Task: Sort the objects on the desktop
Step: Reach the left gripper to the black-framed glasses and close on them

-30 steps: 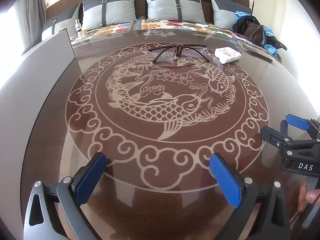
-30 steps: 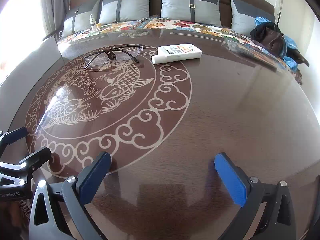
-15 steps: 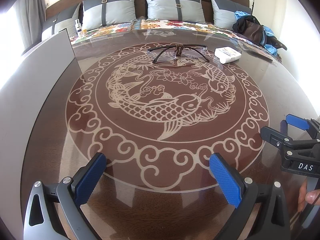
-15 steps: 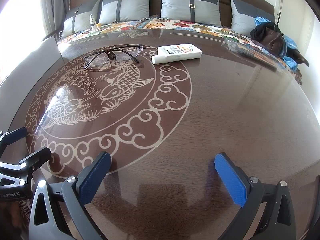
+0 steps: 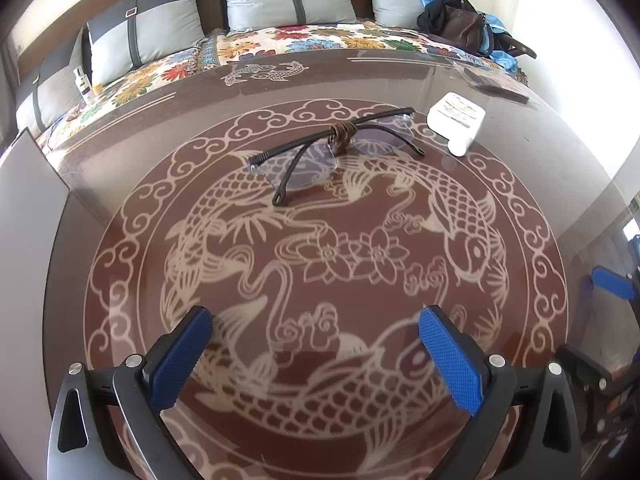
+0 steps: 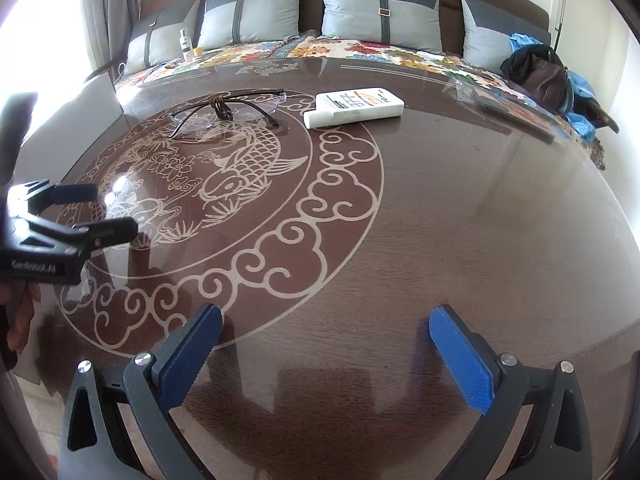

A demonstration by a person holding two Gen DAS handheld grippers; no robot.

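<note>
Left gripper [image 5: 312, 340]: jaws wide, empty, low over the glossy dark-brown table with the cream koi inlay [image 5: 540, 184]. Black-framed clear-lens glasses [image 5: 336, 148] lie well ahead of it, temples unfolded; white flat bottle [image 5: 456, 120] just right of them. Right gripper [image 6: 324, 344]: wide, empty. Risk, as judged: thin frame on slick glass may skid or tip if pinched off-centre, or nudge the bottle.

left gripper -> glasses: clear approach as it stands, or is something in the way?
Probably yes. The left gripper is open and pointed at the glasses, with only bare table between them. The white bottle lies off to their right, apart from them.
</note>
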